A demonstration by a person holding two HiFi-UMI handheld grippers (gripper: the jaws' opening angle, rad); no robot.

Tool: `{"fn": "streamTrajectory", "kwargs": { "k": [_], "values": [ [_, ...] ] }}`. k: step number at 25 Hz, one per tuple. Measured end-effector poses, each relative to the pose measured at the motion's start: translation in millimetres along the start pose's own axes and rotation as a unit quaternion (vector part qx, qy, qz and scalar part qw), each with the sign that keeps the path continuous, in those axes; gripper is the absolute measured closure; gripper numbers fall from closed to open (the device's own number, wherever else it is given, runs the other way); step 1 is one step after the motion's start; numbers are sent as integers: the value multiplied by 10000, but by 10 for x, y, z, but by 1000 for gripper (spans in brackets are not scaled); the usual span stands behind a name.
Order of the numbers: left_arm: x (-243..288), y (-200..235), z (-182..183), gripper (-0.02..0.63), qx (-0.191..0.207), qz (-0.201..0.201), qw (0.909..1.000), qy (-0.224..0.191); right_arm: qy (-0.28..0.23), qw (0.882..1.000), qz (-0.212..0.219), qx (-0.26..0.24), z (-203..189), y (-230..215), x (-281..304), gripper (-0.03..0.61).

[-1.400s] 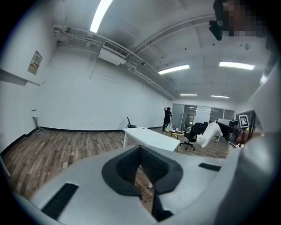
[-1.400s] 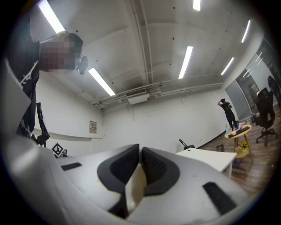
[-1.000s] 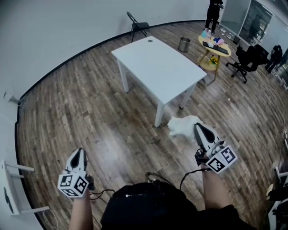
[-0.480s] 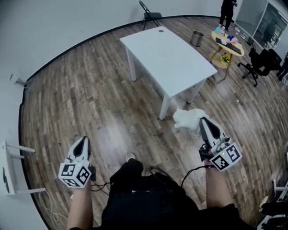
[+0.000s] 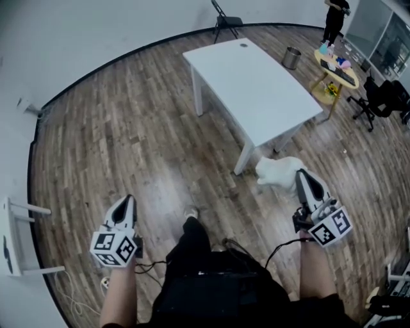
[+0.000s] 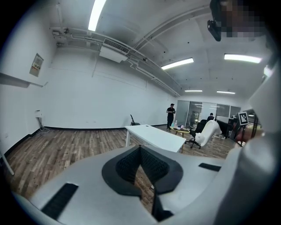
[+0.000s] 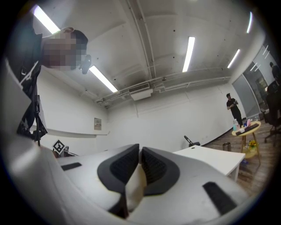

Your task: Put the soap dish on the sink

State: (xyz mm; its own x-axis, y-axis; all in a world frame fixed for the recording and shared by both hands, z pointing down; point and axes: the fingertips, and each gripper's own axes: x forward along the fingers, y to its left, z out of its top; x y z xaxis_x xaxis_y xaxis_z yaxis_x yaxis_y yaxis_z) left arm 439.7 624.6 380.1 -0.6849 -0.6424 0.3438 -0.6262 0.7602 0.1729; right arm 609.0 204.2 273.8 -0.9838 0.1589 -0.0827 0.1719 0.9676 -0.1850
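Note:
My right gripper (image 5: 301, 174) is shut on a white soap dish (image 5: 278, 172), which sticks out ahead of its jaws above the wooden floor. In the right gripper view a pale edge of the dish (image 7: 135, 184) is pinched between the dark pads (image 7: 154, 168), with the gripper (image 7: 139, 151) tilted up toward the ceiling. My left gripper (image 5: 125, 202) hangs low at the left, shut with nothing in it. Its tips (image 6: 140, 149) meet in the left gripper view, where the dish (image 6: 210, 132) also shows far right. No sink is in view.
A white table (image 5: 256, 83) stands ahead on the wood floor, with a folding chair (image 5: 224, 19) and a metal bin (image 5: 291, 57) behind it. A round yellow side table (image 5: 336, 67), an office chair (image 5: 381, 99) and a person (image 5: 336, 16) are at the far right. A white rack (image 5: 13, 237) stands left.
The person has stepped forward, one leg now showing below. The table has slid right and up in the head view. Both grippers keep their hold and state.

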Motion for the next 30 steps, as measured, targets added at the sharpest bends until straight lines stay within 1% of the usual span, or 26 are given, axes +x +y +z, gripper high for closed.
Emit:
{"fn": "streamTrajectory", "kwargs": {
  "k": [6,10,12,16,19,24,27,30],
  "values": [
    [399,240,145,624,12,-268,9996,26,216,9997,-86,-13,-105,-78,452,551],
    [752,473,255,624,13,-376,9993,38,266,9995,-140,-72,-90,-138,817,551],
    [946,579,372,624,15,-417,9991,4,262,9995,-154,-96,-72,-168,998,551],
    [1290,737,701,624,266,-583,9979,-102,238,9994,-233,-96,-27,-213,1337,551],
    [1486,920,892,624,218,-639,9975,-194,121,9990,-370,-202,51,-235,1571,551],
    [1795,1311,1030,624,173,-689,9974,-84,57,9985,-448,-296,118,-260,2018,551],
    [1973,1529,1117,624,183,-716,9972,-121,69,9983,-475,-331,93,-286,2233,551],
    [2202,1674,1169,624,193,-834,9962,-186,2,9976,-587,-374,60,-332,2417,551]
  ]
}}
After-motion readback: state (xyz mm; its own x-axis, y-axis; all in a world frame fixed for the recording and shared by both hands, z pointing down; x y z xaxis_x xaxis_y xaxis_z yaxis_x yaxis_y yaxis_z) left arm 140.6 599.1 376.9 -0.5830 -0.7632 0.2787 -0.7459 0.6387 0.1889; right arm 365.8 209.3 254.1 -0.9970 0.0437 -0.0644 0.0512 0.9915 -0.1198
